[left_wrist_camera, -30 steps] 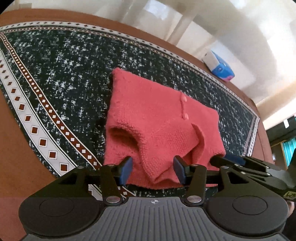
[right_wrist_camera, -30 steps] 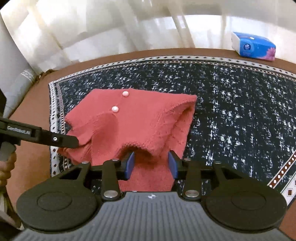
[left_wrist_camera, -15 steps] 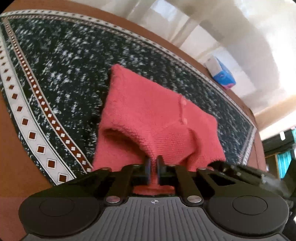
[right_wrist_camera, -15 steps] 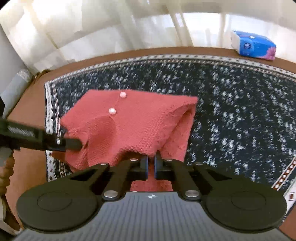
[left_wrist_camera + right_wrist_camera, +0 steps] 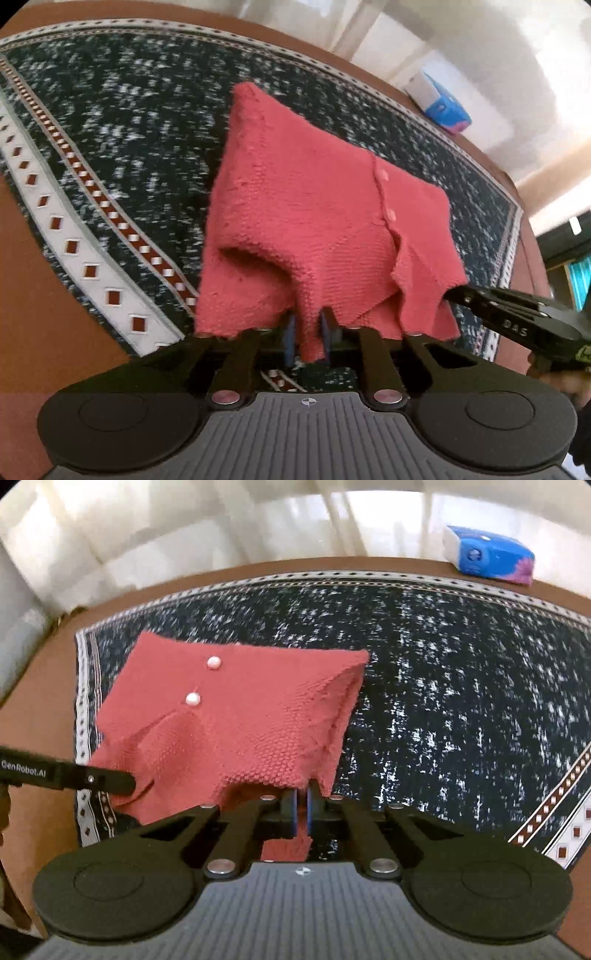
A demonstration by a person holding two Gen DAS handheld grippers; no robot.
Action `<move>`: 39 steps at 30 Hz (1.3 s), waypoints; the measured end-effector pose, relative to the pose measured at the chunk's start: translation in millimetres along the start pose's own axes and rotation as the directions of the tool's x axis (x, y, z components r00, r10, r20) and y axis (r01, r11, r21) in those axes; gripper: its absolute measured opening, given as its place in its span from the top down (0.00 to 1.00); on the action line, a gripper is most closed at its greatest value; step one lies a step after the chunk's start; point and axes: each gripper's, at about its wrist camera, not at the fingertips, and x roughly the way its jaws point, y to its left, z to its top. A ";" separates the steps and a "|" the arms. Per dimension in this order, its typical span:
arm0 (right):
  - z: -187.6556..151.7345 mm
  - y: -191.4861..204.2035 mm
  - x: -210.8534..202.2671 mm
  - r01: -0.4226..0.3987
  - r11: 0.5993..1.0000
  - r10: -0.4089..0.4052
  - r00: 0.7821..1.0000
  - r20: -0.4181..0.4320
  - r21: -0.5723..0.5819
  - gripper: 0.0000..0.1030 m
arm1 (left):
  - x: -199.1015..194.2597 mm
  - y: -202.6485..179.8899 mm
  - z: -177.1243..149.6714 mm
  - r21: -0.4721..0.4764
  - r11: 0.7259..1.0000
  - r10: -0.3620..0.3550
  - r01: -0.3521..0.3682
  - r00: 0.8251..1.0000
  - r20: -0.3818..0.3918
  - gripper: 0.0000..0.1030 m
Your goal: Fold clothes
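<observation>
A red knitted sweater (image 5: pixel 314 221) with small pink buttons is partly folded and its near edge is lifted off a dark speckled cloth (image 5: pixel 110 122). My left gripper (image 5: pixel 308 334) is shut on the sweater's near hem. My right gripper (image 5: pixel 301 805) is shut on the near edge of the same sweater (image 5: pixel 240 723), at its right side. Each gripper shows in the other's view: the right one (image 5: pixel 509 321) at the sweater's right corner, the left one (image 5: pixel 74 775) at its left corner. The sweater's far edge rests on the cloth.
The patterned cloth (image 5: pixel 461 701) with a white and red diamond border covers a brown table (image 5: pixel 44 314). A blue tissue pack (image 5: pixel 487 555) lies at the table's far edge, also in the left wrist view (image 5: pixel 439 105). White curtains hang behind.
Both grippers went from open to shut on the sweater's near edge. They have since raised that edge, so the sweater now hangs up from the cloth.
</observation>
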 end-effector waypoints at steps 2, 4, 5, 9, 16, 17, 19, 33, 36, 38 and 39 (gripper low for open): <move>-1.6 -0.9 -4.8 0.005 1.000 -0.005 1.000 0.006 0.007 0.86 | -8.5 2.5 -1.4 0.009 1.000 0.004 -0.004 1.000 0.004 0.65; -4.0 -0.6 -13.8 0.014 1.000 -0.014 1.000 0.009 0.007 0.76 | -21.4 0.2 -2.6 0.036 0.999 0.027 -0.028 0.999 0.034 0.62; -5.5 -0.5 -19.6 0.015 1.000 -0.015 1.000 0.014 0.010 0.76 | -28.1 1.5 -0.6 0.040 0.998 0.037 -0.040 0.998 0.057 0.61; -7.1 -3.4 -38.9 -0.079 0.993 0.075 0.996 0.043 0.092 0.72 | -43.4 6.8 14.6 0.031 0.996 0.081 -0.086 0.986 0.144 0.51; -5.8 -4.6 -13.5 -0.214 0.933 0.211 0.977 0.040 0.290 0.68 | -20.0 8.3 39.4 0.026 0.992 0.116 -0.121 0.982 0.150 0.50; -5.1 -4.0 -9.6 -0.207 0.933 0.205 0.978 0.040 0.295 0.68 | -16.8 7.6 39.7 0.029 0.992 0.119 -0.124 0.982 0.146 0.50; -4.4 -6.6 -2.9 -0.203 0.924 0.200 0.979 0.043 0.324 0.68 | -11.5 8.8 39.1 0.035 0.990 0.127 -0.133 0.983 0.135 0.69; 0.2 -6.4 3.0 -0.146 0.961 0.160 0.986 -0.043 0.235 0.95 | -5.6 7.3 27.0 0.171 0.959 0.207 -0.225 0.971 0.117 0.64; -0.3 -11.9 -6.7 -0.139 0.963 0.156 0.986 -0.054 0.229 0.91 | -17.0 12.9 28.2 0.171 0.958 0.214 -0.232 0.970 0.120 0.61; 0.5 -17.5 -20.0 -0.142 0.962 0.154 0.987 -0.034 0.234 0.91 | -28.9 15.0 32.8 0.150 0.962 0.206 -0.227 0.968 0.147 0.49; 1.7 -20.7 -28.7 -0.145 0.960 0.152 0.988 -0.011 0.239 0.90 | -33.5 14.5 36.5 0.139 0.964 0.204 -0.227 0.965 0.166 0.47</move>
